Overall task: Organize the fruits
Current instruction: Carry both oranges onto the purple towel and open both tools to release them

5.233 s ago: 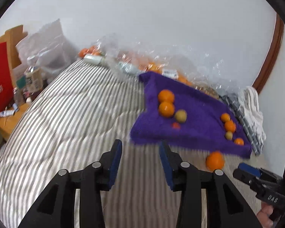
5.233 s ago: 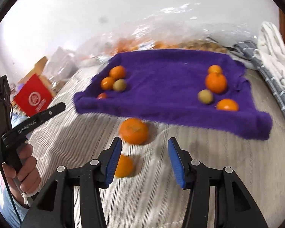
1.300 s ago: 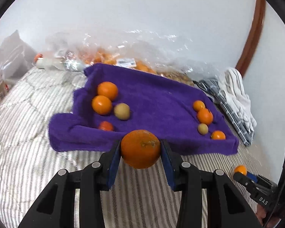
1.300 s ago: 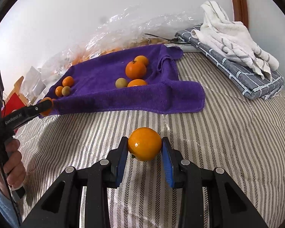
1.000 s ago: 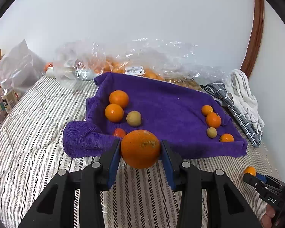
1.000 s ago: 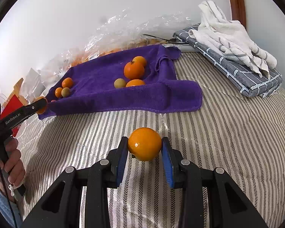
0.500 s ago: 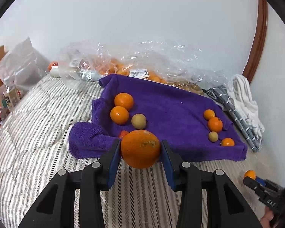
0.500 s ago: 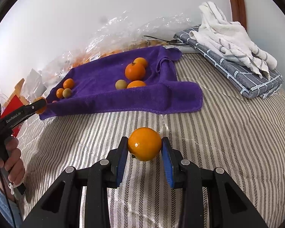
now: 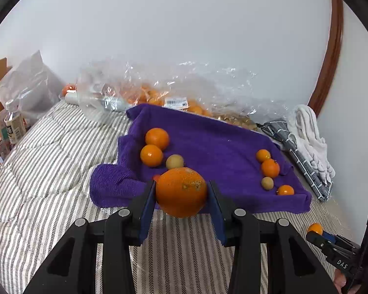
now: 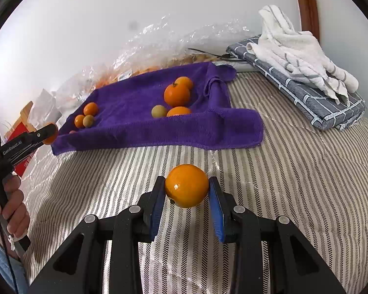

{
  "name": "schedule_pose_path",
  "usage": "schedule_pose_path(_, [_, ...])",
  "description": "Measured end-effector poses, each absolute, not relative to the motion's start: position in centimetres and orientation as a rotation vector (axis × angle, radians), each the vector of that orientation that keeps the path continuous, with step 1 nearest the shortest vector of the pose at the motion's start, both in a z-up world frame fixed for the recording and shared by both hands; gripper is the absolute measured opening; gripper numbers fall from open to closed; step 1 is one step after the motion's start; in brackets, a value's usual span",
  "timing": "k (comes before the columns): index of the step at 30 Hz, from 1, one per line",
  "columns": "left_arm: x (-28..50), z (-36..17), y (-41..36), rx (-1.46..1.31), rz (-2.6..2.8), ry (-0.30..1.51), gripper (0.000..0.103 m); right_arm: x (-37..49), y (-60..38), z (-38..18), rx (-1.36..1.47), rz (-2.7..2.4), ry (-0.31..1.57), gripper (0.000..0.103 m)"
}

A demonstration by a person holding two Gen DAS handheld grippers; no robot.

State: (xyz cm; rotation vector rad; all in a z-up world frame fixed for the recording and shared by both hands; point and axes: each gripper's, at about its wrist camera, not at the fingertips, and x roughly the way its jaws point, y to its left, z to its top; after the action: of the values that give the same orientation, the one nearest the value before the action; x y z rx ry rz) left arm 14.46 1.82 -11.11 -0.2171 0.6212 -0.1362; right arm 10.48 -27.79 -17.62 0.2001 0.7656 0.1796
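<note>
Now each gripper carries a piece of fruit lifted clear of the striped bed cover (image 10: pixel 294 171). The left gripper (image 9: pixel 181 193) is clamped on a large orange (image 9: pixel 181 191) with a rough, blemished skin, its blue pads pressing on either side; the right gripper (image 10: pixel 187 187) is closed the same way on a smaller, smoother orange (image 10: pixel 186 185).

A few seconds ago both grippers stood wide and empty, and these two fruits lay loose on the bed in front of the purple towel (image 9: pixel 216 152). Over the last second the grips have not changed, and the right gripper has kept its place. The left view has shifted a little, so that the towel's left group of fruit now sits just behind the held orange.

On the towel the fruit lies in two clusters. The left cluster (image 9: pixel 157 147) has two oranges, a pale yellowish fruit and a small red one that is mostly hidden. The right cluster (image 10: pixel 174 98) has three orange fruits and one pale one.

Judging from this, the strays are gathered and the step in hand is carrying them to the towel. The big orange looks bound for the left group and the smaller one for the right, though that is a guess. Both are round and could roll off the towel's soft, raised edge if let go too near it.
</note>
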Motion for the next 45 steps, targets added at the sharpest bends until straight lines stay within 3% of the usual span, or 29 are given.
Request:
schedule_pose_path(8, [12.9,-10.1,2.5,-0.246,-0.164,0.611,0.039,10.5,-27.6,-16.9,0.220,0.185,0.778,0.035])
schedule_pose_path(17, [11.0,-7.4,4.9,-0.205,-0.103,0.599,0.039,9.8,-26.3,-10.8,0.103,0.179,0.688,0.035])
schedule_pose_path(27, [14.5,-4.4,5.1,-0.184,-0.105,0.586,0.039,14.5,-24.7,-6.6,0.074,0.205,0.620,0.035])
schedule_pose_path(36, [21.4,-5.0,4.5,-0.238,-0.109,0.623,0.039,21.6,-22.2,-9.6,0.118,0.296,0.728,0.035])
schedule_pose_path(45, [25.4,-9.1,4.6,-0.272,-0.101,0.680,0.039,24.3,-18.7,-15.5,0.084,0.358,0.885,0.035])
